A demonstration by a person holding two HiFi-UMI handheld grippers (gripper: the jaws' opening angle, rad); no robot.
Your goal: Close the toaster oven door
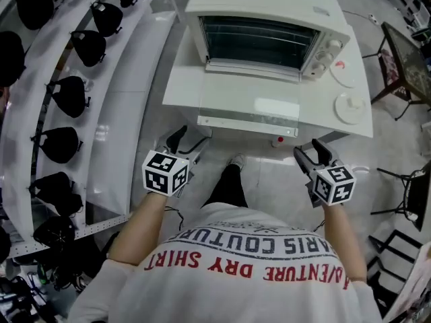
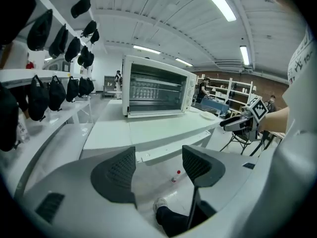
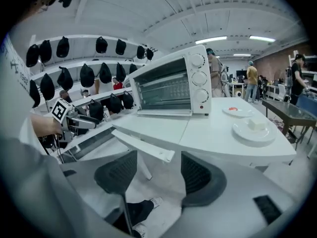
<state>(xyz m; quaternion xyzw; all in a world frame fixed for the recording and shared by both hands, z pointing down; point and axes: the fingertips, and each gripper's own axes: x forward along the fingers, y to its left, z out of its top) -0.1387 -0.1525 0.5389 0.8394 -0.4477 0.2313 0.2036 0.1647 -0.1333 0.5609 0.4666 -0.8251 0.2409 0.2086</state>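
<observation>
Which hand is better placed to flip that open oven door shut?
Close call, probably right. Both the left gripper and right gripper are open and empty near the lowered door, but in the right gripper view the door's front corner sits just above the gap between its jaws, looking nearer.

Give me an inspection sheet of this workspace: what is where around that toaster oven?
surface: white table, carrying oven and plates.
job's things: toaster oven; door hanging open, level, toward the person.
clutter: plate with a white block, plate with something red, right of the oven; red-capped bottle on the floor.
grippers: left gripper and right gripper open, empty, short of the table's edge.
cables: nothing seen.
surroundings: shelves of black caps at left; people beyond.
</observation>
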